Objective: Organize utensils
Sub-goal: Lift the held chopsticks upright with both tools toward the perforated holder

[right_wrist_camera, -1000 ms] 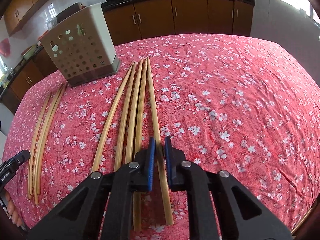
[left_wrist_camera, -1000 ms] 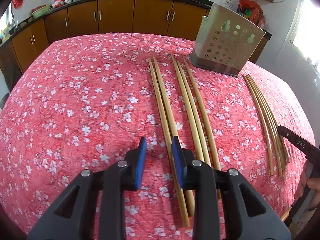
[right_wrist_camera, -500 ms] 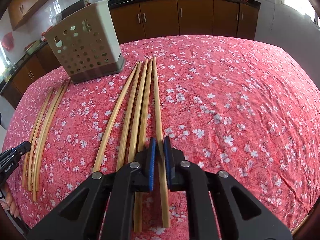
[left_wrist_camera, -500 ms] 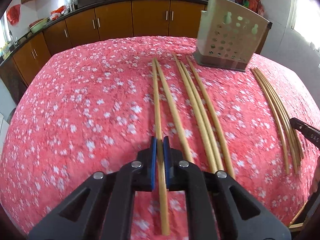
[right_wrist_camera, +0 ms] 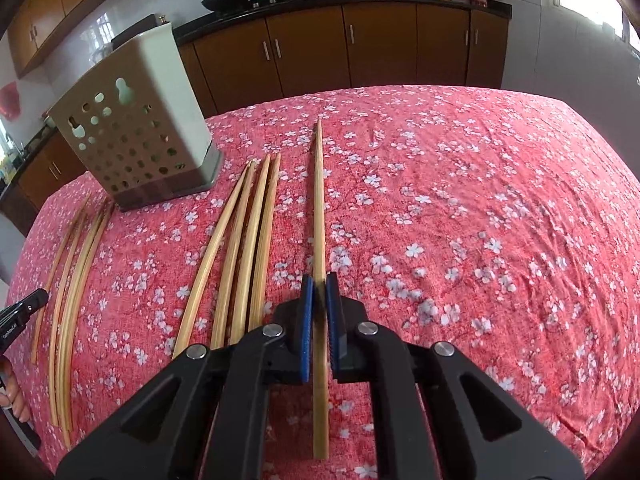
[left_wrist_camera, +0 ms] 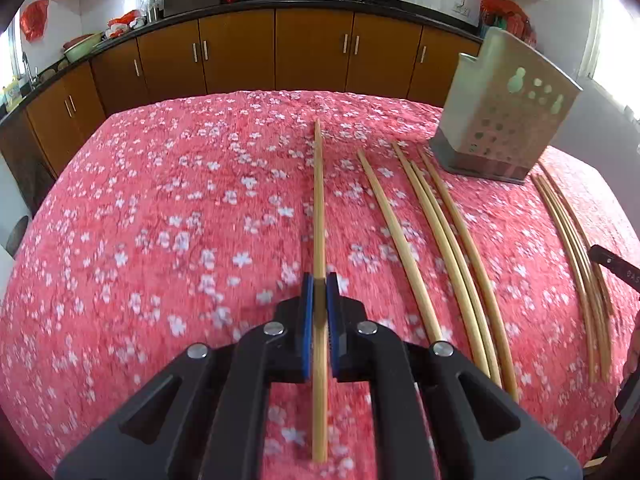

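In the left wrist view my left gripper [left_wrist_camera: 319, 285] is shut on one long bamboo chopstick [left_wrist_camera: 318, 200], which points straight ahead, apart from the several chopsticks [left_wrist_camera: 448, 240] lying to its right. In the right wrist view my right gripper [right_wrist_camera: 319, 285] is shut on another bamboo chopstick [right_wrist_camera: 319, 200], set off to the right of several chopsticks [right_wrist_camera: 244, 248] on the cloth. The perforated grey utensil holder [left_wrist_camera: 504, 108] [right_wrist_camera: 136, 128] stands upright at the far side of the table.
A thinner bundle of chopsticks [left_wrist_camera: 572, 248] [right_wrist_camera: 72, 280] lies beside the holder. The table has a red flowered cloth [left_wrist_camera: 160, 220] [right_wrist_camera: 480, 220]. The other gripper's black tip shows at each view's edge [left_wrist_camera: 612, 266] [right_wrist_camera: 24, 312]. Brown kitchen cabinets run behind.
The left jaws closed on a chopstick and carried it left, away from its neighbour. The right gripper, still gripping its chopstick, drew it right, off the group.
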The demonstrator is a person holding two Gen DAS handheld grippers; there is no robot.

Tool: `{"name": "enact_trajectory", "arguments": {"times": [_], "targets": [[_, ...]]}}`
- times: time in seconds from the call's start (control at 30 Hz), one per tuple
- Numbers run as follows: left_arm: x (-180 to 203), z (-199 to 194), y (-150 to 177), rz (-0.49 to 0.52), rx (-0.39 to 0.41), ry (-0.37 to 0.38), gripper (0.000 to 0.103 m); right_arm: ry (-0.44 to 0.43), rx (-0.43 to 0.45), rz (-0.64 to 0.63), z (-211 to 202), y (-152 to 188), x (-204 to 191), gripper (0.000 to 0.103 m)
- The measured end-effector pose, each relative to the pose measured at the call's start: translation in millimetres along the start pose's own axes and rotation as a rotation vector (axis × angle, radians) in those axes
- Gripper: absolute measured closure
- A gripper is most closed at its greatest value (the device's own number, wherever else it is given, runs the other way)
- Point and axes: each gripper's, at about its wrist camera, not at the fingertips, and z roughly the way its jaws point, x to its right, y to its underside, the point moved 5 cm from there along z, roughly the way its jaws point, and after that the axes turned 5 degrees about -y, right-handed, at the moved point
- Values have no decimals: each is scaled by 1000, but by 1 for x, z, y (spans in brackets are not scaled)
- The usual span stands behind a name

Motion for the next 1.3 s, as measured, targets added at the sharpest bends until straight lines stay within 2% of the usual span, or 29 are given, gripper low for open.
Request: {"name": "enact_trajectory", "arguments": {"times": [0.27, 0.43, 0.53, 0.93, 1.07, 1.3], "targets": [[5, -14, 15, -1, -2, -3, 95, -5, 4, 2, -16, 22, 0, 95], [7, -15, 16, 14, -1, -15, 95, -7, 5, -5, -17, 21, 0, 95], [9, -21, 14, 20, 11, -18, 95, -17, 51, -7, -35, 18, -5, 96], [3, -100, -38, -37, 263, 10, 95, -65, 301, -13, -109, -26, -18, 96], [3, -115, -55, -48, 316, -1, 95, -75, 353, -14, -121, -37, -22, 96], [2, -124, -83, -48, 359, -23, 95, -72, 392, -31, -128, -59, -27, 96]]}}
